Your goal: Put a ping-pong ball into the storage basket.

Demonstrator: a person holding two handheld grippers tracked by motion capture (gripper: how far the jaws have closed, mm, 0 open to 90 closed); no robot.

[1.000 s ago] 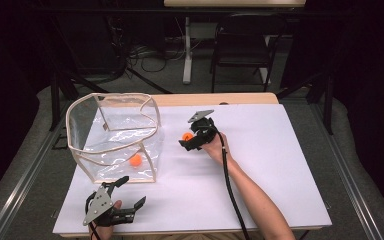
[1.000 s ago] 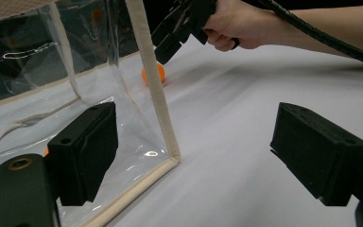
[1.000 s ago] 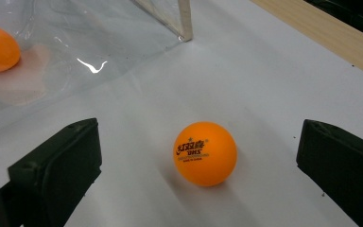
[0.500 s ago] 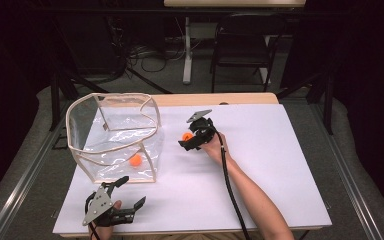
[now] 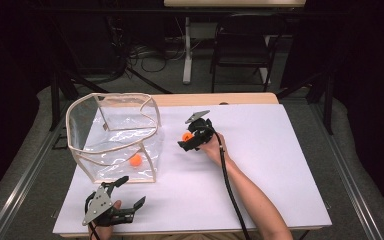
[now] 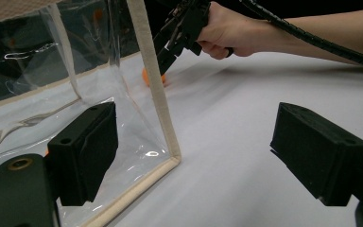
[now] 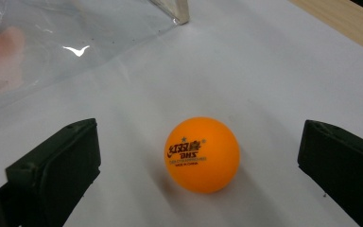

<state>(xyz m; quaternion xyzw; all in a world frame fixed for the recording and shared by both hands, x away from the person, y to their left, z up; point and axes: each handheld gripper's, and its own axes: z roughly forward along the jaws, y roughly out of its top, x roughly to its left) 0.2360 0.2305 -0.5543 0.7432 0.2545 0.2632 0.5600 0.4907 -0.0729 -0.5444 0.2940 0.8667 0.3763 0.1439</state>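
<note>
Between the spread jaws of the right gripper (image 7: 198,189), an orange ball (image 7: 202,154) sits on the white table (image 7: 283,71), centred, touching neither pad. Clear bag (image 5: 114,135) just left of it; left gripper (image 5: 122,197) wide, empty, at the bag's near corner.

Orange ball (image 7: 202,154) w/ DHS print sits on white table (image 7: 274,71) btwn wide-apart right tongs (image 7: 196,177), touching neither.

Two orange balls (image 5: 186,136) (image 5: 136,160); one clear bag (image 5: 114,135) — two claws (image 5: 121,191) (image 5: 189,135), one white table (image 5: 280,165)
</note>
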